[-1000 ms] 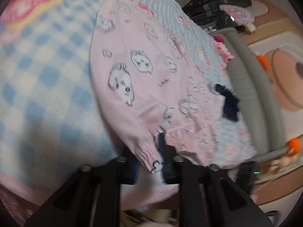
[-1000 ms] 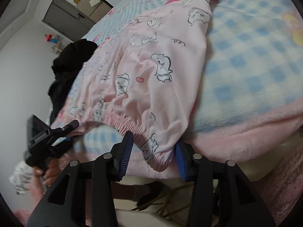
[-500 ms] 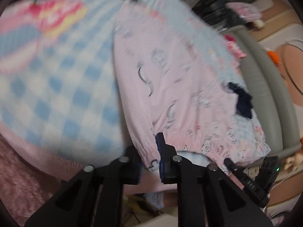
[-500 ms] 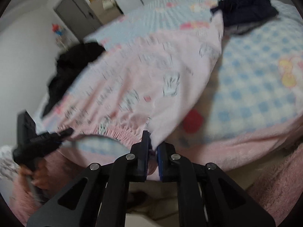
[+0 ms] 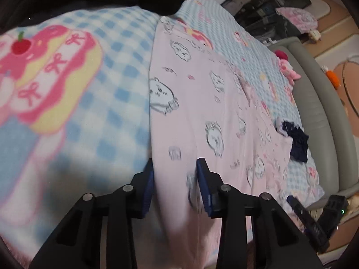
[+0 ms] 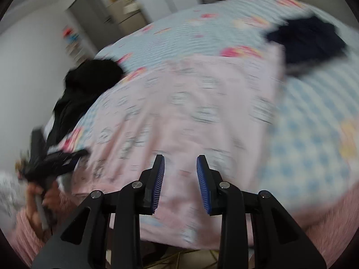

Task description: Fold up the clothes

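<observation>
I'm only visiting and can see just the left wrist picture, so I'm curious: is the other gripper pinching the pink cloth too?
Observer: No. The right gripper has its jaws apart over the pink garment, with nothing pinched between them.
Operator: Who is carrying the gripper that I'm looking along?
Observer: A hand in a pink sleeve holds the left gripper by its handle at the bed's edge.
Operator: What's past the far side of the bed?
Observer: A grey door in a white wall, though it is blurred.
</observation>
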`<state>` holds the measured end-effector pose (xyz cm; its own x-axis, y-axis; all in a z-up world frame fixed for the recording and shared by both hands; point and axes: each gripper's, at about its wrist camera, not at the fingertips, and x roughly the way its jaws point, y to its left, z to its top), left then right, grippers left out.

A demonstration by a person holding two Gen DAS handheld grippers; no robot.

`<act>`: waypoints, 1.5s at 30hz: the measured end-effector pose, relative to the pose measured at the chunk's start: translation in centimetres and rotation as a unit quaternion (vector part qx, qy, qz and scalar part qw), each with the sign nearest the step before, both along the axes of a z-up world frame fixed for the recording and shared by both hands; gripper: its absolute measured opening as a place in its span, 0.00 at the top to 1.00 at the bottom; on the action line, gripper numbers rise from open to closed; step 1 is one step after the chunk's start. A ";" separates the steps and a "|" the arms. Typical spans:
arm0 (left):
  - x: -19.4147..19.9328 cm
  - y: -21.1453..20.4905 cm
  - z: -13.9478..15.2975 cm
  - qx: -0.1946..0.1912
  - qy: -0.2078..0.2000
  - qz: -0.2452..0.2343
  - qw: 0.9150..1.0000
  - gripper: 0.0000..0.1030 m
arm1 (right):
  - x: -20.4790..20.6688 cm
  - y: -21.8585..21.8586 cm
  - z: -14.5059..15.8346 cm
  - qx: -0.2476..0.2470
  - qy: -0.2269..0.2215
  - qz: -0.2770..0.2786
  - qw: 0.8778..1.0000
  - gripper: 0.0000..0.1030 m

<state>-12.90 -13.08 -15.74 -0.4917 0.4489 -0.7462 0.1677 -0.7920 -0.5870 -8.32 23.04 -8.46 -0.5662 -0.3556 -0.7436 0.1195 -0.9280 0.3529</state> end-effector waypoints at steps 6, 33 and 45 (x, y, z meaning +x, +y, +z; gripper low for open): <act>-1.6 -0.8 -1.4 0.037 -0.002 0.000 0.999 0.92 | -3.4 -5.0 -3.3 0.036 -0.035 0.055 0.997 0.70; -8.4 -3.5 -0.4 -0.002 0.029 -0.015 0.999 0.97 | -12.2 -10.1 -2.7 0.071 -0.037 0.085 0.993 0.64; -11.2 -8.8 0.3 0.017 0.032 0.012 0.999 0.66 | -17.1 -10.0 -3.3 0.102 -0.028 0.038 0.994 0.64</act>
<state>-24.07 -21.83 -15.40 -0.5489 0.4602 -0.6978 0.1486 -0.7678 -0.6232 -25.41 13.00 -11.79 -0.4985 -0.2345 -0.8345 0.1781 -0.9699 0.1662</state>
